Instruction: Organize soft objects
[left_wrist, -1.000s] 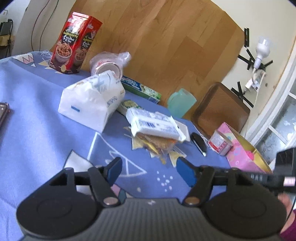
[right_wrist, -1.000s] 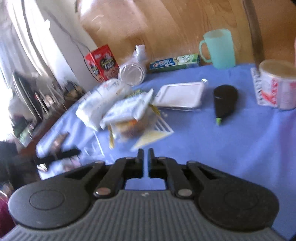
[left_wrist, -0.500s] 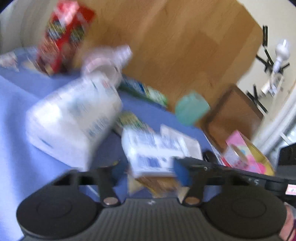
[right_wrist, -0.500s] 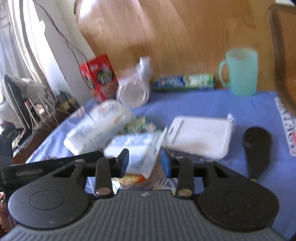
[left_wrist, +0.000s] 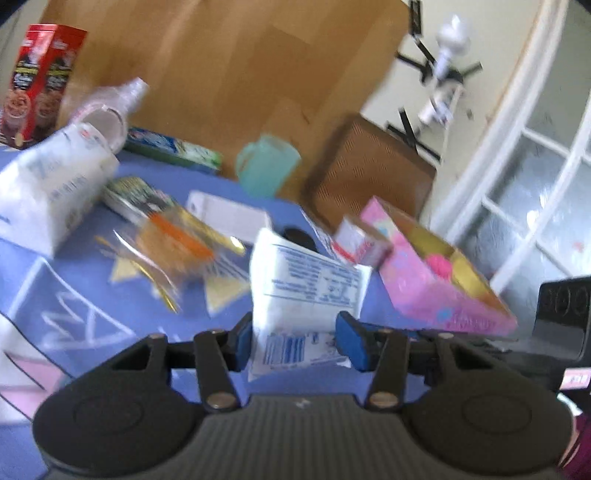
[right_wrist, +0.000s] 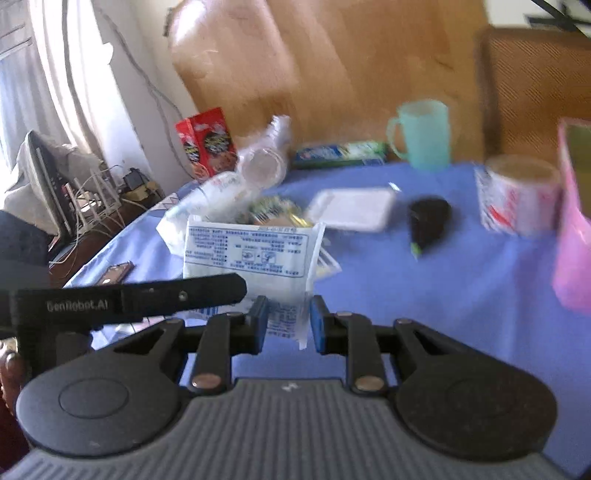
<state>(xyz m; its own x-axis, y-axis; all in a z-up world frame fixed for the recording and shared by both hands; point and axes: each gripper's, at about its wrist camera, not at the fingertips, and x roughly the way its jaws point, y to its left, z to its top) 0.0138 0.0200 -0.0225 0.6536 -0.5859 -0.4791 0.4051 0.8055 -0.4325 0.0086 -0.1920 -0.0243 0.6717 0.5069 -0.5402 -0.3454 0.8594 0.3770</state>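
A white tissue pack with blue print (left_wrist: 306, 291) is lifted off the blue tablecloth (left_wrist: 122, 295), held between the pads of my left gripper (left_wrist: 295, 336). In the right wrist view the same pack (right_wrist: 251, 258) sits between my right gripper's (right_wrist: 286, 319) blue pads too, with the left gripper's finger (right_wrist: 147, 297) across its left side. A larger white tissue bag (left_wrist: 48, 184) lies at the left. A clear snack packet (left_wrist: 166, 243) lies on the cloth in the middle.
An open pink box (left_wrist: 436, 273) stands at the right, with a small red-and-white carton (left_wrist: 364, 243) beside it. A teal mug (left_wrist: 267, 168), green box (left_wrist: 173, 147), white tray (left_wrist: 229, 216), clear plastic cup (left_wrist: 107, 118) and red cereal box (left_wrist: 35, 81) stand further back. A black object (right_wrist: 428, 219) lies near the tray.
Both grippers moved in on the small tissue pack and closed on it. The pack came up off the snack packet and shifted right, toward the pink box.
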